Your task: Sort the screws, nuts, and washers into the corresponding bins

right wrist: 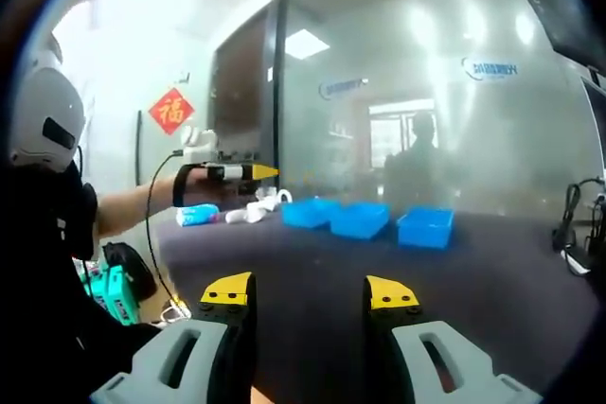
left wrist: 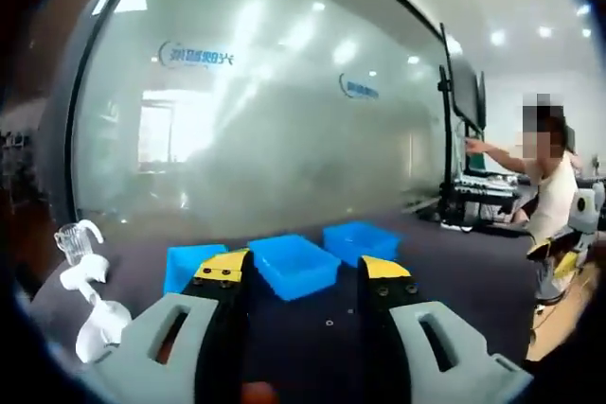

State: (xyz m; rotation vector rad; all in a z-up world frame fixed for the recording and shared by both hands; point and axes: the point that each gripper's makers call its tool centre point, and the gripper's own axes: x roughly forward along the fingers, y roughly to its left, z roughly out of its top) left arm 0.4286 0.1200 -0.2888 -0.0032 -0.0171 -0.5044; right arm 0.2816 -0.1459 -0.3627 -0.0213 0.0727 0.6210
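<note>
Both grippers hung above the dark desk [left wrist: 454, 262], fingers spread and empty: the left gripper [left wrist: 308, 276] near three blue bins [left wrist: 294, 264], the right gripper [right wrist: 310, 292] well back from them. A few small specks [left wrist: 329, 323] lay on the desk between the left fingers, possibly washers or nuts. Sorting looked barely begun; the bins' contents were hidden.

Left gripper view close behind blue bins [left wrist: 292, 264]; right gripper view farther, sharing bins, glass wall [right wrist: 454, 120].
</note>
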